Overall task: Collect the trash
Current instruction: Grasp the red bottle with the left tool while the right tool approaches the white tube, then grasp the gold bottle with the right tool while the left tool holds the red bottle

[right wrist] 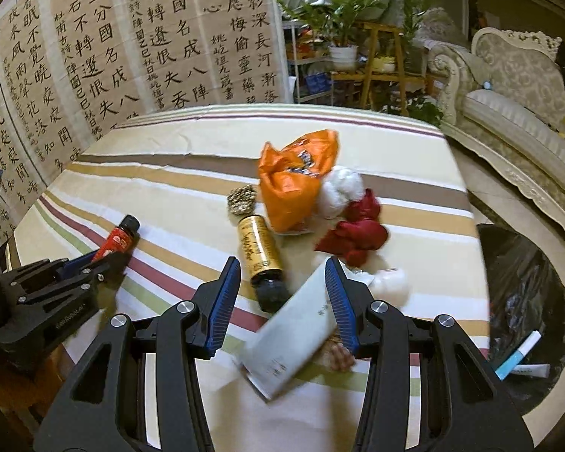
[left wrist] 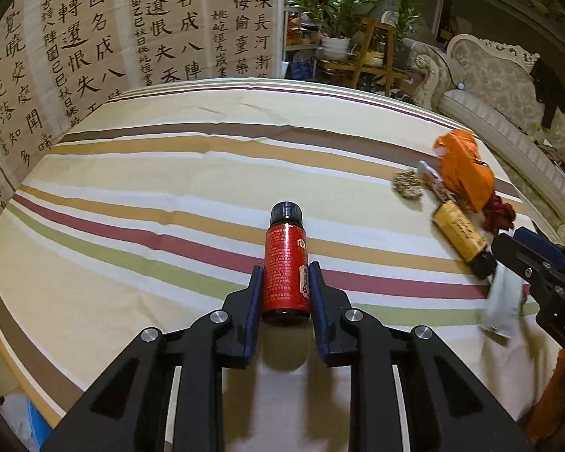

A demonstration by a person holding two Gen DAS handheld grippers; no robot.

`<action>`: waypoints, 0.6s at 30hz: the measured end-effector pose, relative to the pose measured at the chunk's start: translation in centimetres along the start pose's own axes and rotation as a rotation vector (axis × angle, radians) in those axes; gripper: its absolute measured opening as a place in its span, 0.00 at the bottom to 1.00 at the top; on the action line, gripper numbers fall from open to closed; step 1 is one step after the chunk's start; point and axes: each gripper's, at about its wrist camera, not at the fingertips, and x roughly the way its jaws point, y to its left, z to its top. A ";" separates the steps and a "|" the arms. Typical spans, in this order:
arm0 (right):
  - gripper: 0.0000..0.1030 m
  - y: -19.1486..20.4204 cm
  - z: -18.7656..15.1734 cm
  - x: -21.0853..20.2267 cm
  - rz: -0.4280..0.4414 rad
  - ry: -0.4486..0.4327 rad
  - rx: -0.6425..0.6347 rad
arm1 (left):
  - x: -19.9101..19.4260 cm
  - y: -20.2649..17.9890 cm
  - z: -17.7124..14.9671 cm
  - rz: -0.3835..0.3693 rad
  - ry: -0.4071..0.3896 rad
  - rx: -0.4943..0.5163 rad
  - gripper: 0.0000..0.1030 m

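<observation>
The left gripper point(left wrist: 285, 290) has its blue pads pressed against both sides of a small red bottle point(left wrist: 285, 269), which lies lengthwise between the fingers with its black cap pointing away over the striped tablecloth point(left wrist: 150, 173). It looks clamped, though whether the bottle is lifted or resting on the cloth I cannot tell.

The right gripper point(right wrist: 284, 303) stands wide apart, gripping nothing. A pale squeeze tube point(right wrist: 295, 333) lies slanted between its fingers, blurred, one end near the right pad and the flat crimped end toward the camera. Just ahead of the left finger lies a gold bottle point(right wrist: 259, 250), its dark cap touching or nearly touching the tube.

Risks, as I judge them: the tube lies crosswise, so closing on it could pinch one corner and let it swivel out, or nudge the gold bottle into rolling. The red bottle is round and smooth; a tilt of the left gripper could let it slide forward out of the pads.

Farther out sit a woven brown ball point(right wrist: 241, 199), an orange plastic bag point(right wrist: 293, 180), a white wad point(right wrist: 337, 188), red crumpled scraps point(right wrist: 354, 233) and another white wad point(right wrist: 390, 282) beside the right finger.

Off to the right, below the table edge, a bin lined with a black bag point(right wrist: 527, 286) holds a white-and-blue tube point(right wrist: 518, 358); what else is inside is too dark to tell.
</observation>
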 end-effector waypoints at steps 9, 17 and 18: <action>0.44 1.2 0.9 0.7 -0.001 0.016 -0.012 | 0.7 2.1 0.4 0.015 0.000 -0.020 0.24; 0.43 1.2 0.9 0.2 -0.024 0.008 -0.012 | 0.6 2.3 0.4 0.014 -0.007 -0.022 0.24; 0.43 1.2 0.9 0.1 -0.024 0.007 -0.013 | 0.6 2.3 0.3 0.017 -0.009 -0.023 0.24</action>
